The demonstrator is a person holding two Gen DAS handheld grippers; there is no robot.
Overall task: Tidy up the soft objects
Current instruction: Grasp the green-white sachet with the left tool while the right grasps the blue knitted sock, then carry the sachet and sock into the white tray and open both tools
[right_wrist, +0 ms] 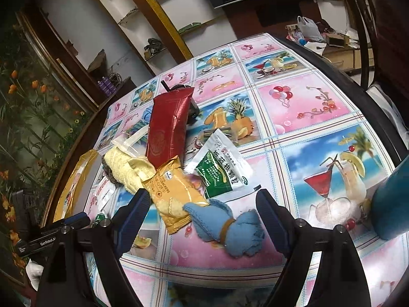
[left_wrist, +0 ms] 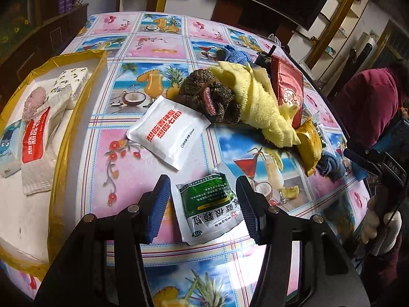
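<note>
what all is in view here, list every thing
tablecloth: one, pink-blue, covering table
box: one, white, yellow-taped rim, left, holding packs
white pouch: one, red print, table middle
brown knit: one, middle
yellow towel: one, over brown knit
red packet: one, behind towel
orange packet: one, beside yellow towel
green sachet: two, green-white, by left gripper, by orange packet
blue cloth: two, one near right gripper
left gripper: one, black, open
right gripper: one, black, open

A home: patterned tablecloth (left_wrist: 158, 48), wall shelves (right_wrist: 143, 12).
</note>
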